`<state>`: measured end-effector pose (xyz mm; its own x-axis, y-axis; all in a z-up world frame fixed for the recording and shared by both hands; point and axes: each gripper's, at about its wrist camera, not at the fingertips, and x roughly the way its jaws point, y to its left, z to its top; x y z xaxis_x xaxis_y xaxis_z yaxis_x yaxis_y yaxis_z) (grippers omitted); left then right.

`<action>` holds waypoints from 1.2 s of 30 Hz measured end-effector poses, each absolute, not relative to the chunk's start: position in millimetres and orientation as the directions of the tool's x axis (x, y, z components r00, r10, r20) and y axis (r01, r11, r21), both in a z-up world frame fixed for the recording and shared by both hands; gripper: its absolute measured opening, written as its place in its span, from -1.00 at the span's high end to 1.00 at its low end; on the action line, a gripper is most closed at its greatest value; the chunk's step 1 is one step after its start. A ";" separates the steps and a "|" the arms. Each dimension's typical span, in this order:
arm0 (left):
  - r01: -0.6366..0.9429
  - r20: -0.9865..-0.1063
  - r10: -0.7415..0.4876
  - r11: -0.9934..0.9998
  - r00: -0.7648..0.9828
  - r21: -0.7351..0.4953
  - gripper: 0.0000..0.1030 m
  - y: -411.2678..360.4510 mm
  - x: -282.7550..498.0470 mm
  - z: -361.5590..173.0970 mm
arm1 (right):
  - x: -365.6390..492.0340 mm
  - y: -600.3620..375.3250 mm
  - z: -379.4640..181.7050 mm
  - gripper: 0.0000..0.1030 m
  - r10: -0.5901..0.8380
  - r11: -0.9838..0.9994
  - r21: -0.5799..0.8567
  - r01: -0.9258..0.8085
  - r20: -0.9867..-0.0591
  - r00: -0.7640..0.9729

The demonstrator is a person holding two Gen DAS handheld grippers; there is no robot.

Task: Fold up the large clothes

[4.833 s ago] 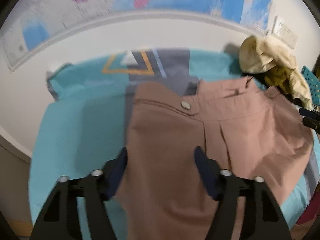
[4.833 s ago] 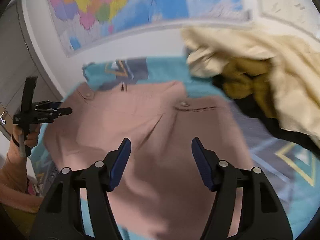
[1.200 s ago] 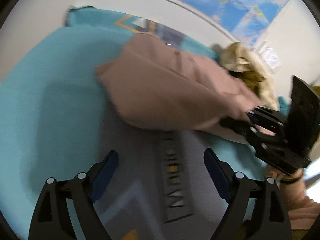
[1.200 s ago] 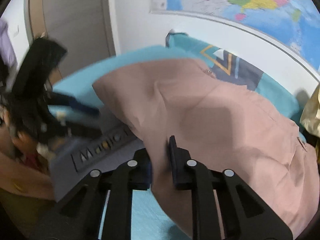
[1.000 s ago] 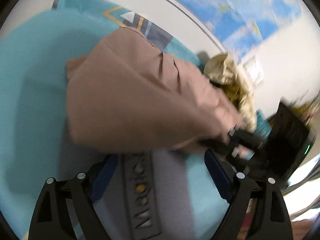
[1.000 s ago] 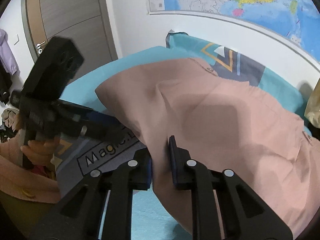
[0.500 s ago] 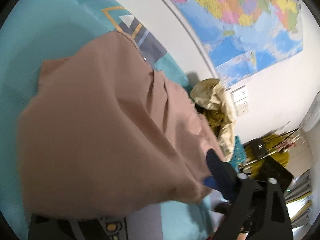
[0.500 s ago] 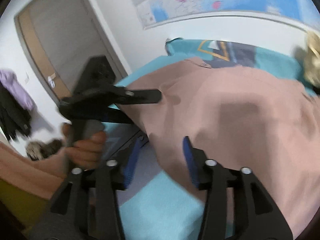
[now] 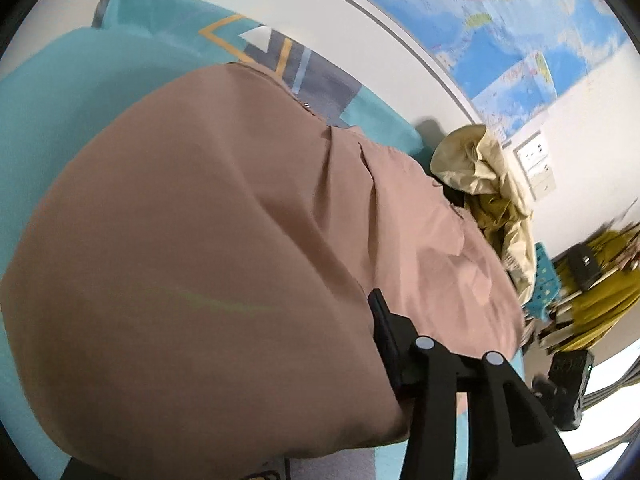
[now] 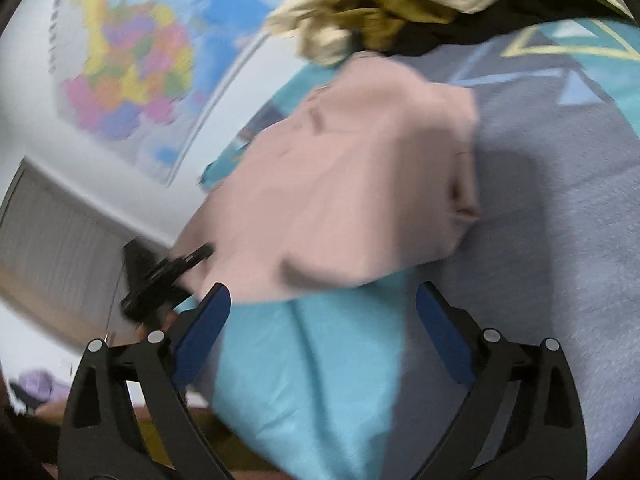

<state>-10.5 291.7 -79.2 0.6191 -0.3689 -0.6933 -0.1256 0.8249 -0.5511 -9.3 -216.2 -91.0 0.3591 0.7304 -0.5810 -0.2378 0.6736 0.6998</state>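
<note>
A large dusty-pink garment [image 9: 224, 248] lies on the teal and grey bed [image 9: 44, 92]. It fills most of the left wrist view and drapes over my left gripper, hiding the left finger; the right finger [image 9: 386, 344] presses against the cloth edge. In the right wrist view the garment [image 10: 360, 184] lies folded over ahead. My right gripper [image 10: 322, 316] is open and empty above the bedsheet [image 10: 320, 360], just short of the garment's near edge. The left gripper [image 10: 160, 280] shows there at the garment's left edge, blurred.
A heap of cream, mustard and black clothes [image 9: 492, 188] lies at the bed's far end, also in the right wrist view [image 10: 384, 4]. A world map [image 10: 132, 52] hangs on the wall. A blue crate [image 9: 542, 280] and a cluttered desk [image 9: 592, 280] stand beyond the bed.
My right gripper let go of the garment, opened and swung right toward the clothes heap. My left gripper moved in under the garment's edge, which now covers its left finger.
</note>
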 end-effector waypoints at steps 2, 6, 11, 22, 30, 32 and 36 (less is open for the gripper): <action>-0.117 -0.698 -0.359 0.837 0.619 -0.534 0.06 289.2 -9.5 -78.1 | -5.3 -209.3 -88.8 -0.79 0.699 0.706 0.663 -0.248 -0.594 0.398; -0.096 -0.681 -0.388 0.824 0.620 -0.558 -0.13 291.5 -10.0 -78.2 | 7.7 -189.2 -90.4 -0.83 0.662 0.737 0.630 -0.246 -0.601 0.447; -0.085 -0.612 -0.456 0.754 0.646 -0.651 -0.38 299.7 -3.2 -84.5 | 32.3 -171.4 -94.6 -0.84 0.643 0.742 0.635 -0.214 -0.584 0.495; -0.152 -0.741 -0.262 0.885 0.618 -0.439 0.17 279.9 7.5 -80.2 | 62.1 -172.8 -106.5 0.20 0.643 0.736 0.654 -0.178 -0.592 0.486; -0.153 -0.758 -0.215 0.911 0.616 -0.382 0.17 277.0 8.6 -80.1 | 61.3 -167.4 -104.3 -0.09 0.649 0.733 0.652 -0.196 -0.582 0.489; -0.154 -0.759 -0.211 0.913 0.615 -0.379 0.15 276.4 9.6 -80.1 | 62.2 -162.4 -102.2 -0.22 0.645 0.737 0.645 -0.203 -0.581 0.497; -0.162 -0.756 -0.212 0.908 0.619 -0.387 0.09 276.6 11.6 -80.2 | 65.5 -153.7 -99.3 -0.38 0.636 0.746 0.632 -0.209 -0.585 0.503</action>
